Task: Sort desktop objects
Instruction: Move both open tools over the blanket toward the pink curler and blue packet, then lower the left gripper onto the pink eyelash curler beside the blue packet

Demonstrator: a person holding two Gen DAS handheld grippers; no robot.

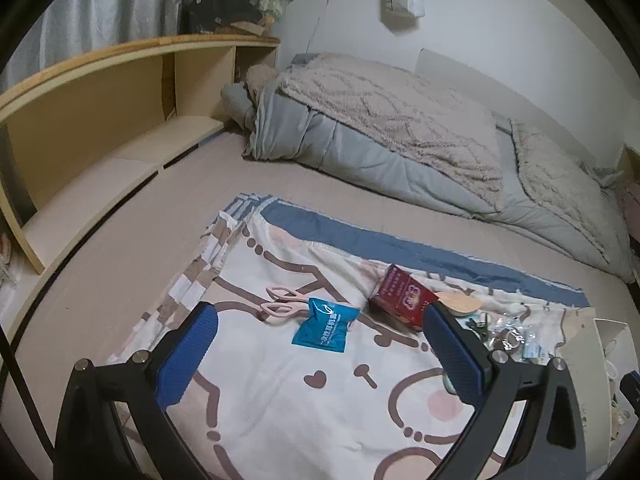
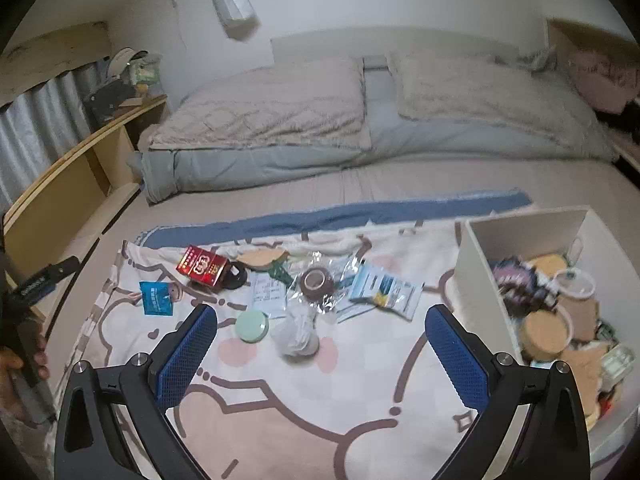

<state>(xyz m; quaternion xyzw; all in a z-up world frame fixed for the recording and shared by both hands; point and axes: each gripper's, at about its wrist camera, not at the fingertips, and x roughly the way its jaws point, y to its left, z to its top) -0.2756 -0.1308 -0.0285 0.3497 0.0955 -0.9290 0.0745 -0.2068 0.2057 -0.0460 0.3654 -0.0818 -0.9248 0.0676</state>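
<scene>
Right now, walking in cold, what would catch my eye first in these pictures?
Probably the cartoon-print cloth spread on the bed, littered with small things: a red box at its far left, a blue sachet nearer, a mint round case in the middle. To the right stands a white bin already crammed with items. Both grippers hover open and empty.

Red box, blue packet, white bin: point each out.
Red box point(image 1: 400, 295), left wrist view, top face.
Blue packet point(image 1: 325, 326), left wrist view, centre of wrapper.
White bin point(image 2: 480, 276), right wrist view, near side wall.
</scene>
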